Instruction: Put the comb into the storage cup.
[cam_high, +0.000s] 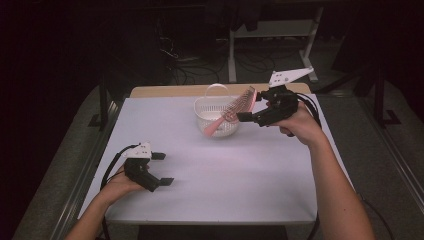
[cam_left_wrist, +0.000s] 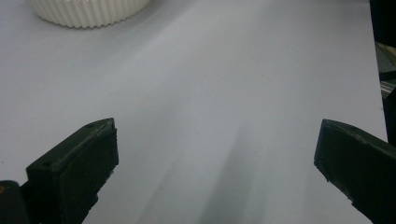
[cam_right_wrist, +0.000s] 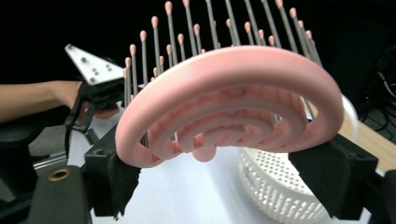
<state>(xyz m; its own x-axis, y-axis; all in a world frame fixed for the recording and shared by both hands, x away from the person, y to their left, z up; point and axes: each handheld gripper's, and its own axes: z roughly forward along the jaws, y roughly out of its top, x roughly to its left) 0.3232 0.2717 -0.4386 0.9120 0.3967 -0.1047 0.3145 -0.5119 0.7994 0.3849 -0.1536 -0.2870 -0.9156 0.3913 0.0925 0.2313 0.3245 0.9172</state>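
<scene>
From the high view, your right gripper (cam_high: 250, 116) holds a pink hairbrush (cam_high: 234, 110) by its head, the handle slanting down ahead of the jaws into the white basket (cam_high: 202, 109) on the table (cam_high: 225, 175). Your left gripper (cam_high: 161, 169) rests low, well apart from both, jaws spread wide on nothing.

In the left gripper view, bare tabletop lies between the parted jaws; the ribbed basket (cam_left_wrist: 86, 11) wall sits far ahead.

In the right gripper view, the jaws clamp the hairbrush (cam_right_wrist: 224, 93) head's two edges, bristles pointing up. It looks light and stiff, likely smooth plastic; the curved rim could slip, so hold the vented head's flanks, not the flexible bristles.
</scene>
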